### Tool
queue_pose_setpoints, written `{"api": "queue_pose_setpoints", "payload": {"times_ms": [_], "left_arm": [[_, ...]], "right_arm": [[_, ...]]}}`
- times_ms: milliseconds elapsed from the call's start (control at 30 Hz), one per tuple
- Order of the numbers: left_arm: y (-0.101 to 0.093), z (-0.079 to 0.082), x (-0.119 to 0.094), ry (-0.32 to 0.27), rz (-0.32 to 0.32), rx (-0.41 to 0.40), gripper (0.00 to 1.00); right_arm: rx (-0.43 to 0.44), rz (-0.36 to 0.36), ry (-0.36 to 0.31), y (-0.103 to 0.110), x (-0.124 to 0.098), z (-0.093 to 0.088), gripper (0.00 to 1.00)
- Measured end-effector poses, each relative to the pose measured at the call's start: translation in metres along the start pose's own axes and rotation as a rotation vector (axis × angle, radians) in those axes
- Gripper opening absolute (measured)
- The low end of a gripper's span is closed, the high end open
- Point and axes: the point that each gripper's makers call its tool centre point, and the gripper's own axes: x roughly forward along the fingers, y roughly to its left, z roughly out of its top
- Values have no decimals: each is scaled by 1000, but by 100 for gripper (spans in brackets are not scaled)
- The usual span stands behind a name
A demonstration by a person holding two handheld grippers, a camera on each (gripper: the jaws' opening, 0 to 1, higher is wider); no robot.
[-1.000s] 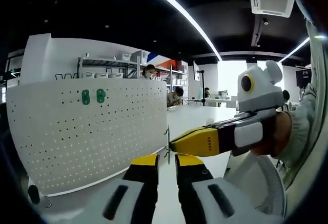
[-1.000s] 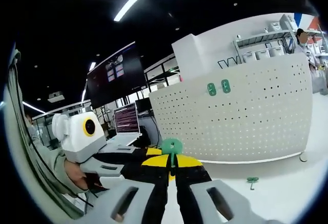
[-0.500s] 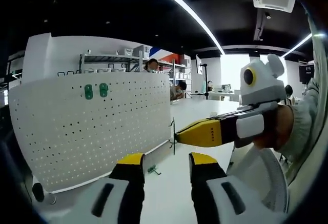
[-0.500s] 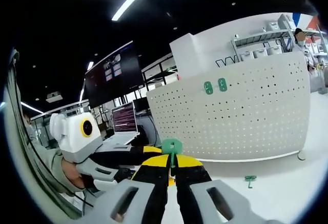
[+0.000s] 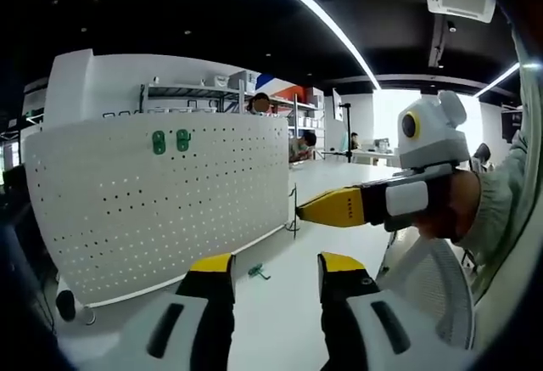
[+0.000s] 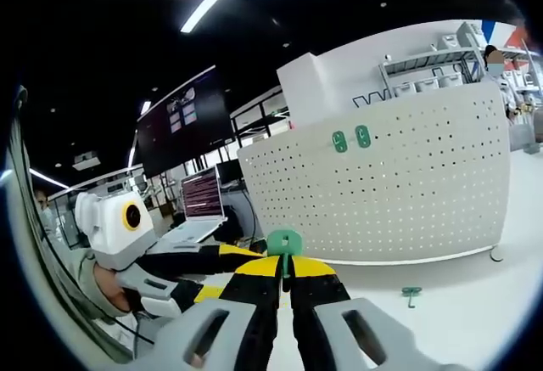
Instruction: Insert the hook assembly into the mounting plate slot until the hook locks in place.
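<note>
The white pegboard mounting plate (image 5: 161, 205) (image 6: 407, 193) stands upright on the table, with two green hooks (image 5: 170, 142) (image 6: 351, 139) seated near its top. My right gripper (image 6: 284, 267) (image 5: 302, 211) is shut on a green hook assembly (image 6: 284, 242); its thin dark wire (image 5: 293, 210) shows at the yellow tips in the left gripper view. My left gripper (image 5: 276, 265) (image 6: 222, 255) is open with nothing between its fingers, low and to the left of the right one. Another green hook (image 5: 257, 271) (image 6: 411, 293) lies on the table in front of the plate.
The white table (image 5: 280, 303) runs forward past the plate's right end. A laptop (image 6: 199, 205) and a dark wall screen (image 6: 182, 129) are on the left. Shelving (image 5: 212, 95) stands behind the plate, with people seated far off. A person's sleeve (image 5: 501, 201) is at the right.
My left gripper's jaws, nearly shut around the hook wire a second ago, have opened and drawn back from it. The right gripper keeps hold of the hook.
</note>
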Motion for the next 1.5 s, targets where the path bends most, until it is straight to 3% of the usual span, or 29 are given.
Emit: {"api": "queue_pose_setpoints", "payload": {"times_ms": [200, 600, 1000, 1500], "left_arm": [[5, -1, -7, -3, 21, -9, 41], [17, -5, -22, -6, 63, -28, 43], [27, -16, -31, 20, 97, -47, 46], [33, -35, -39, 58, 112, -86, 47]], "right_arm": [[-8, -15, 5, -6, 1, 0, 1], [-15, -96, -41, -43, -1, 26, 1], [-37, -142, -62, -62, 5, 42, 1], [-59, -184, -53, -82, 25, 43, 1]]}}
